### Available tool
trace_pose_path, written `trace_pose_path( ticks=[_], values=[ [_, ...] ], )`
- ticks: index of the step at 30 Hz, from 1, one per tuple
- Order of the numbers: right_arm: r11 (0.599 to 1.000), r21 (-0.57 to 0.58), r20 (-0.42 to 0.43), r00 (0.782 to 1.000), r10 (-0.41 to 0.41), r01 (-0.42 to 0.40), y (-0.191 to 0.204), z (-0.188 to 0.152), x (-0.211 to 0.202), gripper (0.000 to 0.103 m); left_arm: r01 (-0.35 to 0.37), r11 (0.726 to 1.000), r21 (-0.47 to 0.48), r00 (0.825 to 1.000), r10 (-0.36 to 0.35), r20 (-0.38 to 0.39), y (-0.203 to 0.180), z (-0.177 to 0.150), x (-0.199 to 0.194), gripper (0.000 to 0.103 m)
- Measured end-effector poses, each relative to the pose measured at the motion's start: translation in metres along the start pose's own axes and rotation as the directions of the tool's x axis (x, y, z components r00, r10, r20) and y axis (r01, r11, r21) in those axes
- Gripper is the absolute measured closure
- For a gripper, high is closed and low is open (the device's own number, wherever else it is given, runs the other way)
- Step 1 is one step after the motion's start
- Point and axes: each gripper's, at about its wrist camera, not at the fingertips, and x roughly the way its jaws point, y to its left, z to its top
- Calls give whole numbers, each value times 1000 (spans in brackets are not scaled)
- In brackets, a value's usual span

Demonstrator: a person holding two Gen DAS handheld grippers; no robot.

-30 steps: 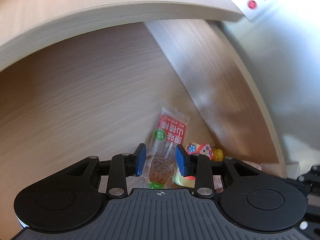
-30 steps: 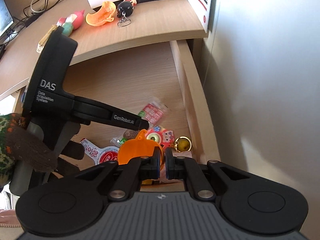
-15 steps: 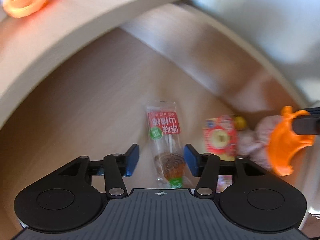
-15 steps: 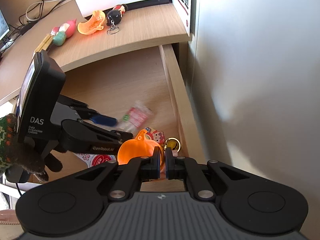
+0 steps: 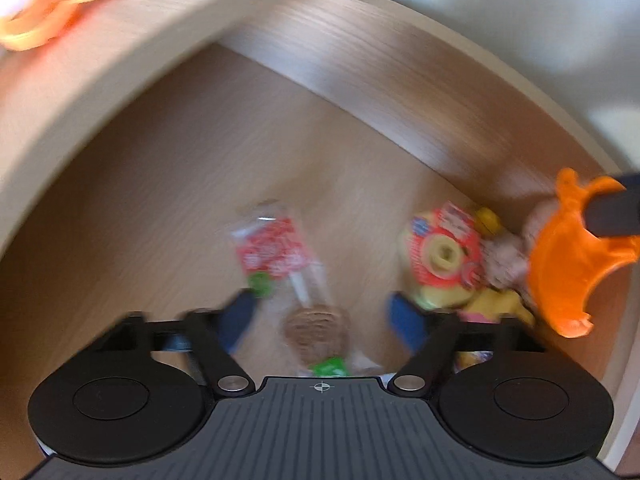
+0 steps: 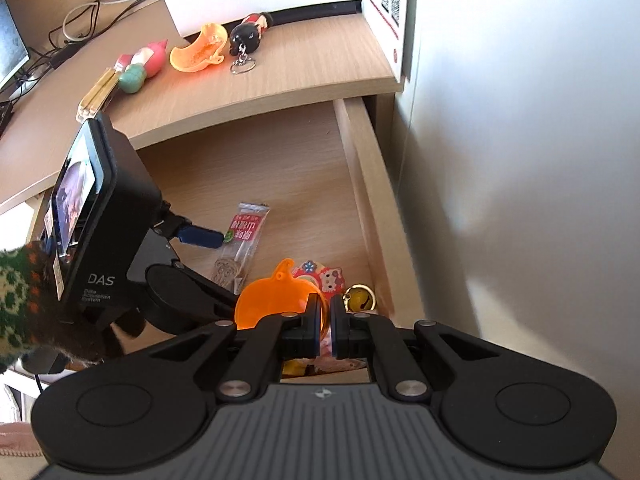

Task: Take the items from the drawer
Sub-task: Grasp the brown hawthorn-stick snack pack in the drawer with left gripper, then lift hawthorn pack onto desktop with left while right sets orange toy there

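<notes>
1. Step: left gripper (image 5: 320,316) over the snack packet (image 5: 288,276) on the drawer (image 6: 372,184) floor; jaws spread either side, just been closing, not pinching yet.
2. Right gripper (image 6: 326,320) pinches an orange toy (image 6: 276,296), above the drawer's corner pile.
3. Next, prob.: lower, close on packet, lift.
4. Wood desk (image 6: 304,64), white wall (image 6: 520,160) beside.

Each hand-held gripper (image 6: 326,322) is matte black — ribbed grey housing, silver screws, blue pads (image 5: 404,322); a green-patterned knit sleeve (image 6: 16,300) shows left of it.
</notes>
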Motion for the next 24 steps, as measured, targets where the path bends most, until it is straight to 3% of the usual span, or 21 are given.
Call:
trace_pose_path(
  ticks=[1,3,7,11,13,15,17,18,22,23,24],
  values=[
    [1000,2,5,1000,-2,2,-1,1,-1,99,8,999,-36,1000,-8,-1,8,2,-2,65],
    [1000,5,13,1000,-3,3,-2,2,-2,99,79,989,-122,996,-83,-26,27,2,-3,67],
    [1000,13,16,1000,6,-6,-2,5,-2,99,120,978,-170,992,-124,-15,50,-11,-22,68],
    [1000,3,32,999,11,-11,2,14,-4,99,243,941,-237,970,-229,86,69,-32,-80,68],
    [1000,-2,48,999,18,-18,5,25,-3,99,275,929,-249,956,-238,170,79,-40,-121,68],
    [1000,-6,70,997,28,-28,10,37,-4,99,246,935,-255,948,-176,267,71,-50,-167,68],
    [999,-11,98,994,46,-45,14,51,-4,99,166,940,-297,935,-55,350,76,-51,-196,68],
    [998,-11,112,992,56,-55,16,59,-4,99,126,932,-339,924,14,382,57,-60,-203,68],
    [996,-37,172,981,85,-80,32,94,-6,99,41,851,-524,892,205,403,122,-24,-203,68],
    [995,-53,192,977,93,-84,37,102,-7,99,26,836,-548,892,228,390,133,-18,-195,67],
    [994,-64,208,973,99,-87,42,111,-7,99,12,823,-567,894,245,375,158,-34,-200,67]
  ],
)
